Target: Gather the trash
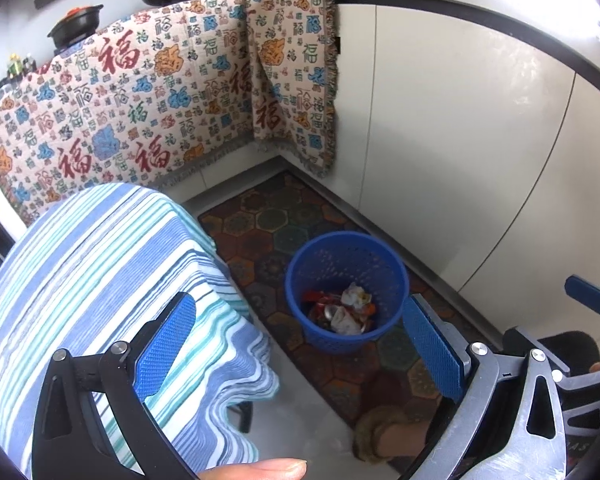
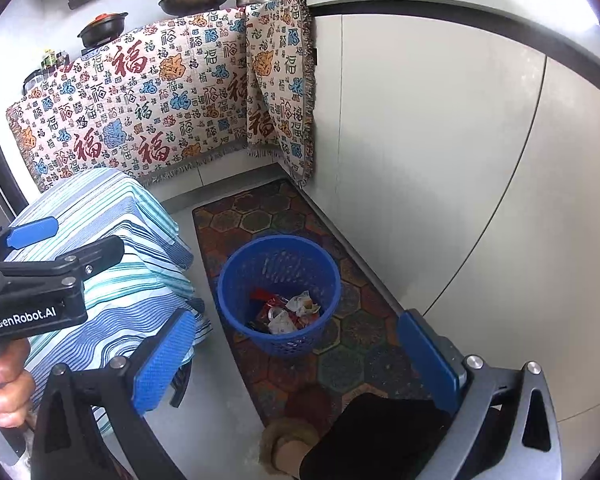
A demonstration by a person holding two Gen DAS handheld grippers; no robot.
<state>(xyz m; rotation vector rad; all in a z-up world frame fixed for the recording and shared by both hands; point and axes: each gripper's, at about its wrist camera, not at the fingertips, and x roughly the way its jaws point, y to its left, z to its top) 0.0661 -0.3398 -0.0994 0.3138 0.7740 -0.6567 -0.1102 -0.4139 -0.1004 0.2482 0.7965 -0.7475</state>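
Below, crumpled trash [image 1: 348, 308] is seen heaped in the upright blue basket [image 1: 300, 280], open mouth upward, on the patterned mat [image 1: 260, 220] beside white cabinets [image 1: 460, 140]. Both the left tool [image 1: 300, 344] and right tool [image 2: 296, 356] are held wide open, empty. Only the right view shows the left tool's side.

Before me, glossy white cabinets [image 1: 460, 140] meet a counter draped in patterned cloth [image 1: 140, 112]; a hexagon-print mat [image 2: 340, 340] covers the grey floor [image 2: 220, 420].
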